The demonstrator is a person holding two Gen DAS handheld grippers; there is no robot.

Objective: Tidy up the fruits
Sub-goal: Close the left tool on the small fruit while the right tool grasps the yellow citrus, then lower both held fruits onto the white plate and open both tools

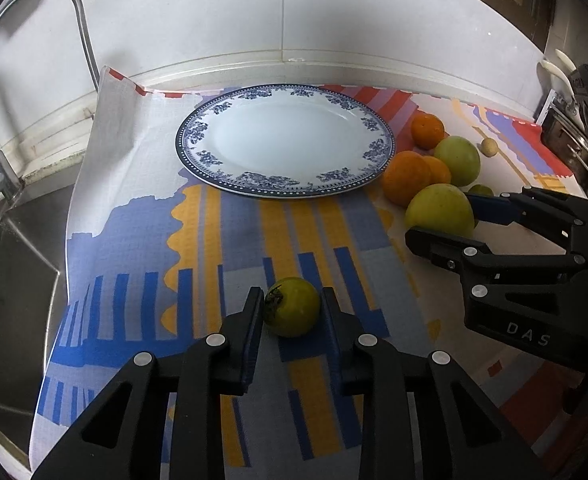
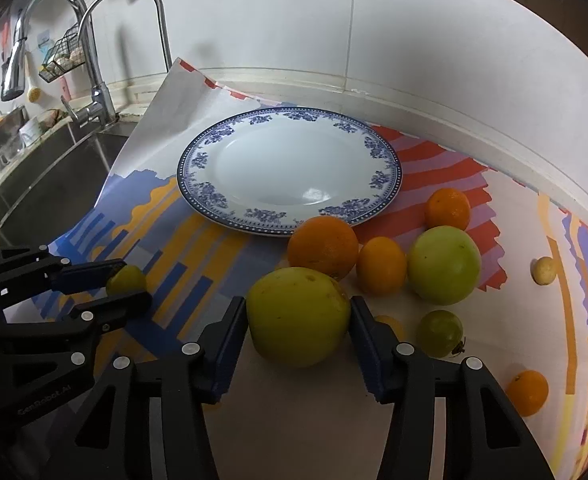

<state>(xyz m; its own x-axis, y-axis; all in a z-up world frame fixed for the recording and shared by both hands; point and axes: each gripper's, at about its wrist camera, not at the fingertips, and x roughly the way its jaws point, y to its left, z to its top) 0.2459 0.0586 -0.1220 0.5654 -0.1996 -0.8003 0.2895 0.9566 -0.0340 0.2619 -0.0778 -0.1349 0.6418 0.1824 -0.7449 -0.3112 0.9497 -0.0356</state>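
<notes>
Fruits lie on patterned cloth beside sink; both claws spread around green ones, contact unclear.

I see the plate on the cloth, sink to its left, fruit cluster right of the plate; one small fruit lies apart, in front of the plate.
</notes>
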